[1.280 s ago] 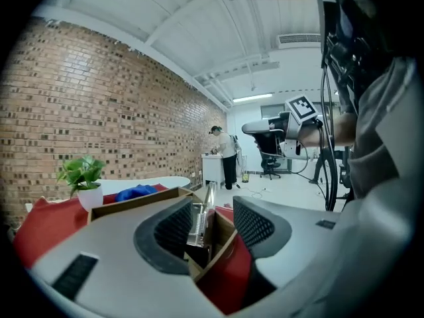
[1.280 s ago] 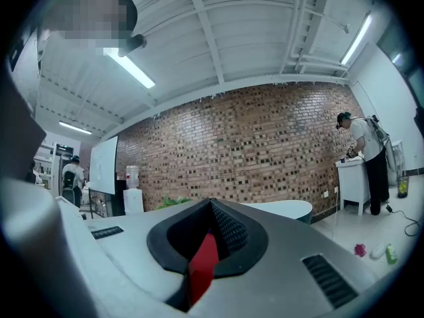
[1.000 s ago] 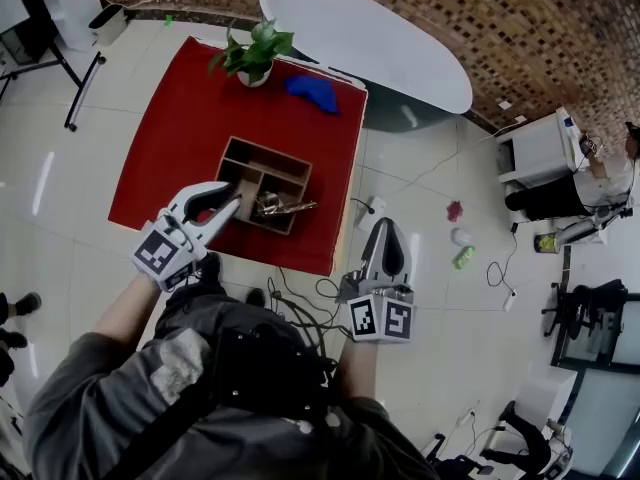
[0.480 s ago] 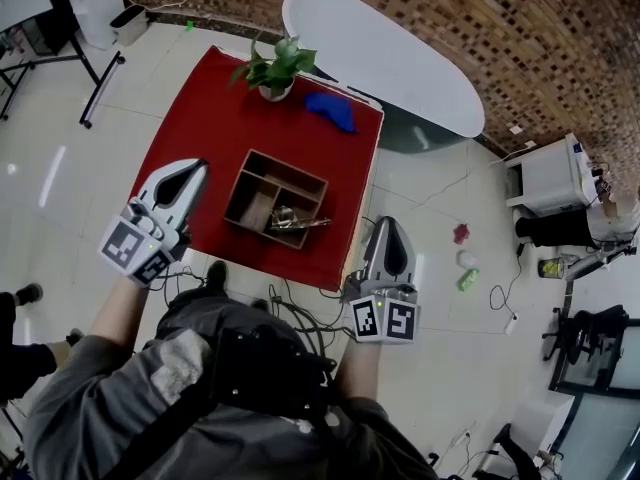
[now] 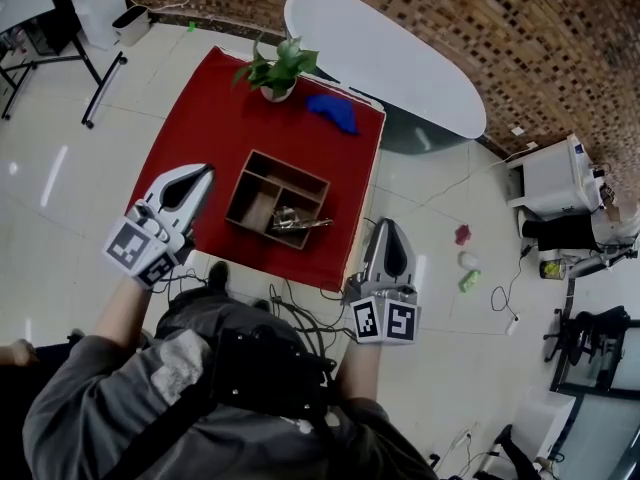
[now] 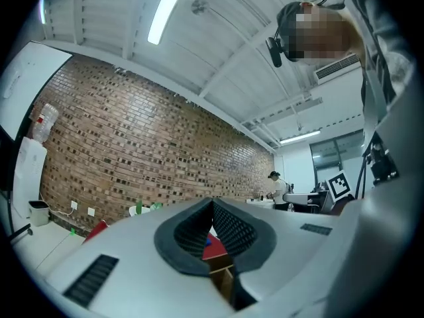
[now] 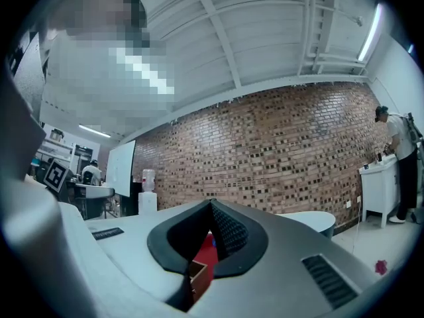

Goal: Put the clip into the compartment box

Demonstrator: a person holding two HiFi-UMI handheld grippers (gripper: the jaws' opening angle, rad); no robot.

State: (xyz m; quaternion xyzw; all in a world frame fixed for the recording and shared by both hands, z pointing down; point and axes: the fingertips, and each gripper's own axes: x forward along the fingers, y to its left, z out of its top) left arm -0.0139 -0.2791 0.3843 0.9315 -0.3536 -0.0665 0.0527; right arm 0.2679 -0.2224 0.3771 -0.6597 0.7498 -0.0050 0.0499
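My left gripper (image 5: 205, 171) has come away from the wooden compartment box (image 5: 278, 198), where it reached in a second ago, and now hangs beside the box's left wall over the red tabletop (image 5: 200, 118). Its fingers have just been closing and now meet at the tips with nothing between them. My right gripper (image 5: 385, 223) sits off the table's near right corner, over the floor, its fingers also pressed together and empty. The clip (image 5: 292, 222) lies in the box's near right compartment as a shiny metal tangle, one end poking over the right wall; I cannot tell whether it is one clip or several. Through each gripper's own view only a sliver of box and red top shows beneath the closed fingertips.
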